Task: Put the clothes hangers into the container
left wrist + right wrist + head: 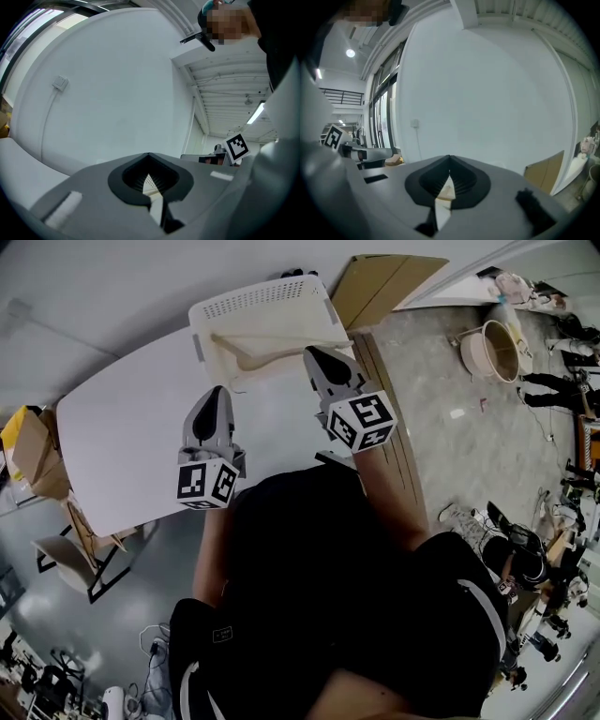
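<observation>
Curving pale hangers (251,356) in perforated container (261,298)

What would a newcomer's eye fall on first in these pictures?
Two raised tools over the white table: the left hand-held gripper and the right hand-held gripper, both with jaws shut and holding nothing. Just past them, at the table's far edge, sits a white perforated container with a pale clothes hanger in it.
</observation>
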Demonstrator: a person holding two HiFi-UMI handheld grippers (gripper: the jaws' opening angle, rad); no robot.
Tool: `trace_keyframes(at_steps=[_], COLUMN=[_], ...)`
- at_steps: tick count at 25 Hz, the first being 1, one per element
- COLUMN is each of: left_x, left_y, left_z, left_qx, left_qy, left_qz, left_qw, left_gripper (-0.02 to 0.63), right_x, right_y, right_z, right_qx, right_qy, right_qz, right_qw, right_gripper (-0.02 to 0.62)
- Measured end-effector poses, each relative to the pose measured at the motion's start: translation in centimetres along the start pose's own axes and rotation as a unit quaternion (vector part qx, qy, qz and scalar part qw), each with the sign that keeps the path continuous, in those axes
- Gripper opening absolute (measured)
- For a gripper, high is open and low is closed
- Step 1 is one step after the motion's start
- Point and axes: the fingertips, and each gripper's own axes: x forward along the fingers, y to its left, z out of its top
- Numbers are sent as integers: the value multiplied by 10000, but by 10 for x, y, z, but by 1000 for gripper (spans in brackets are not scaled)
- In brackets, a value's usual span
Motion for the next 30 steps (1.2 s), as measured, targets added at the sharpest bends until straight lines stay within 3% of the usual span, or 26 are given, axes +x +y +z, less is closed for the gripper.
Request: trace_keyframes(at_steps=[12,22,30], left_x=[8,10,11], left_y=[-9,-5,-7], left_z=[-7,-10,-14], left_qx=[138,179,151], left_qy=[22,58,85], left_qz=[-49,18,30], left_qw=[9999,9998,9998], left_gripper=[5,5,5], right_x=[-9,-3,0], right_y=[6,22,23], right_z=[-27,-40,-49], right_qx=[202,-67,-166], right_qy=[0,204,339], right_qz=[-178,248,335], right_qw=[9996,9995,9987], right_gripper=[17,15,15])
